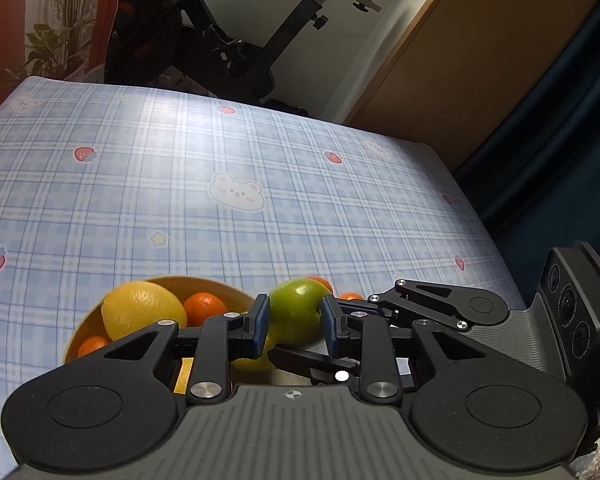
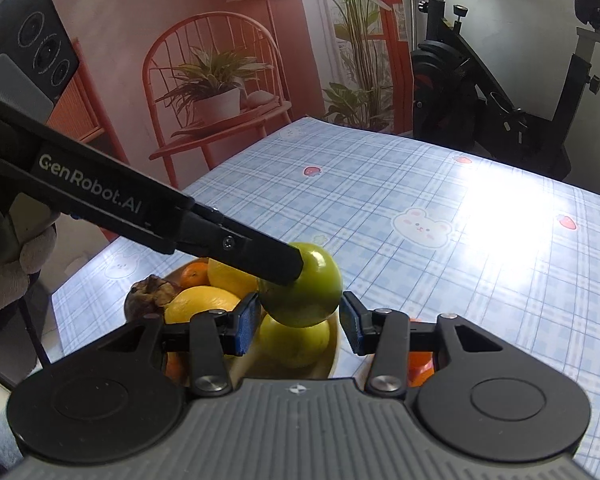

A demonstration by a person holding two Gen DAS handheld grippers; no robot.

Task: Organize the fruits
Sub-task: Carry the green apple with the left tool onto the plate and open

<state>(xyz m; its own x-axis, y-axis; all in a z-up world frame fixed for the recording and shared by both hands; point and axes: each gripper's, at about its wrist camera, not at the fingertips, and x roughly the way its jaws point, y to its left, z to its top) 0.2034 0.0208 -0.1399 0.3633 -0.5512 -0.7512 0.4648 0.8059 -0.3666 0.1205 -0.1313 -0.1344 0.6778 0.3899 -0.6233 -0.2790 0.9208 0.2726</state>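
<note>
My left gripper [image 1: 295, 320] is shut on a green apple [image 1: 297, 310] and holds it just above the wooden bowl [image 1: 198, 283]. In the right wrist view the left gripper's fingers [image 2: 276, 264] clamp that apple [image 2: 306, 294] over the bowl [image 2: 334, 354]. My right gripper [image 2: 299, 322] is open, its jaws on either side of the apple and not touching it. The bowl holds a lemon [image 1: 142, 310], tangerines [image 1: 204, 307], a second green fruit [image 2: 296, 340], yellow fruits [image 2: 200, 306] and a shrivelled dark fruit [image 2: 148, 296].
Tangerines [image 1: 350, 296] lie on the blue plaid tablecloth [image 1: 220, 168] beside the bowl; an orange one [image 2: 420, 364] sits under my right gripper. An exercise bike [image 2: 500, 92] stands behind the table. A red chair with a plant [image 2: 216, 92] is at the far left.
</note>
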